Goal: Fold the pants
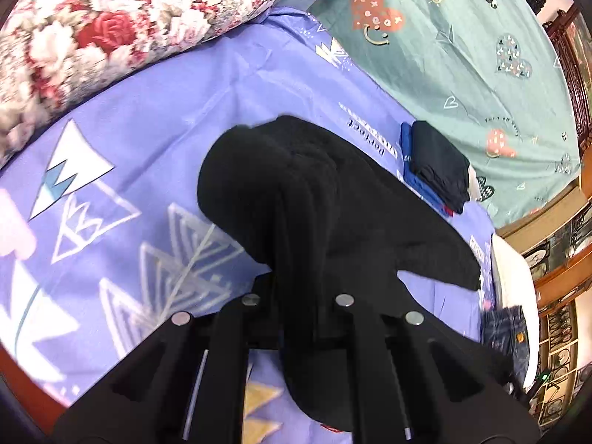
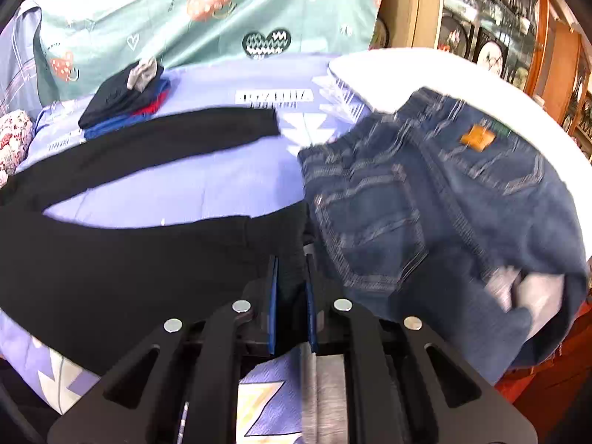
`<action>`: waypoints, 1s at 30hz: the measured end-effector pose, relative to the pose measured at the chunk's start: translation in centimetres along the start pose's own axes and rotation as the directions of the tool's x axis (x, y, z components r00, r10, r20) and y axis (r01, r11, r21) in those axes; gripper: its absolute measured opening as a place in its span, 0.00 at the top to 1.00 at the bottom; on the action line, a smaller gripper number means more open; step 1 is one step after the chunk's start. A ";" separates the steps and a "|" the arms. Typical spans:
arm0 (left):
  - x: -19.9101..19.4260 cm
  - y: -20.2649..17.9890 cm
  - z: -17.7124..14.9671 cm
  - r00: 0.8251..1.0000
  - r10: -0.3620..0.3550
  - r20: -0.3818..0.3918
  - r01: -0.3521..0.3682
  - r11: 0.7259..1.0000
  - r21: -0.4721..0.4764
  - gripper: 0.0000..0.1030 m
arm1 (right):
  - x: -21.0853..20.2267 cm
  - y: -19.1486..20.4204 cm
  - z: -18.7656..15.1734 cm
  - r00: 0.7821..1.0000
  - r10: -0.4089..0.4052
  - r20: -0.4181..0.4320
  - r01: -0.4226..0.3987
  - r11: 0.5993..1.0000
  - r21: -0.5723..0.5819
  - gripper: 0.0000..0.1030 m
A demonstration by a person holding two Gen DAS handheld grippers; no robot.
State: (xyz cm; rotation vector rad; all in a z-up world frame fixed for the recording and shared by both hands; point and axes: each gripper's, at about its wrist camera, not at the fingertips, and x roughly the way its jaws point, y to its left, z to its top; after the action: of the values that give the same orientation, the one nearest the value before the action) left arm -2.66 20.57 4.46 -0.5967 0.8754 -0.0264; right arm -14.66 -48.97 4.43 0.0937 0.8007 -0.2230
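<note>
Jaws: left gripper and right gripper each clamped on black pants, lifted pt. off bed; long axis runs left from right jaws, w/ other leg beyond; jeans just right.

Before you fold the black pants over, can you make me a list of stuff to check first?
1. Left gripper pinching the black pants: ok.
2. Right gripper pinching the pants too: ok, cloth sits between its blue pads.
3. Far leg lying flat on the purple sheet: ok.
4. Jeans clear of the pants: not ok, they touch beside the right gripper.
5. Folded pile out of the way: ok.
</note>
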 end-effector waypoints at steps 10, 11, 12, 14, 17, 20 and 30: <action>3.1 5.9 -2.5 0.963 0.162 -0.216 -0.175 0.984 -0.042 0.46 | 2.8 -1.8 -1.5 0.980 -0.151 -0.128 0.149 0.989 -0.026 0.88; 1.7 5.9 -2.0 0.965 0.204 -0.167 -0.212 0.977 -0.033 0.42 | 2.7 -1.9 -1.7 0.976 -0.177 -0.125 0.175 0.984 -0.029 0.88; 0.8 6.1 -1.6 0.964 0.226 -0.142 -0.232 0.972 -0.030 0.40 | 2.5 -2.1 -1.6 0.968 -0.223 -0.113 0.220 0.975 -0.034 0.88; -1.7 6.3 -0.8 0.962 0.260 -0.079 -0.263 0.964 -0.032 0.40 | 1.2 -2.4 -1.0 0.956 -0.287 -0.059 0.286 0.958 -0.021 0.85; -3.1 3.5 -0.6 0.969 0.247 -0.011 -0.246 0.968 0.056 0.37 | -0.7 -0.2 0.0 1.000 0.016 -0.005 -0.016 1.000 0.027 0.79; -0.5 -1.3 -2.6 0.981 0.182 -0.066 -0.165 0.964 0.207 0.28 | 0.0 4.8 0.0 0.965 0.254 -0.065 -0.257 0.966 -0.039 0.75; 6.5 -3.0 -7.9 0.944 0.306 -0.125 -0.229 0.878 0.421 0.22 | 6.9 9.7 -3.8 0.900 0.299 -0.316 -0.330 0.943 -0.047 0.64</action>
State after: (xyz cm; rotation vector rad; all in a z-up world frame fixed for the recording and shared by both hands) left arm -3.50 12.59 -2.59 -0.0820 1.0964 -0.0099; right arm -10.41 -39.99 -3.19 0.1647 1.0902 0.1450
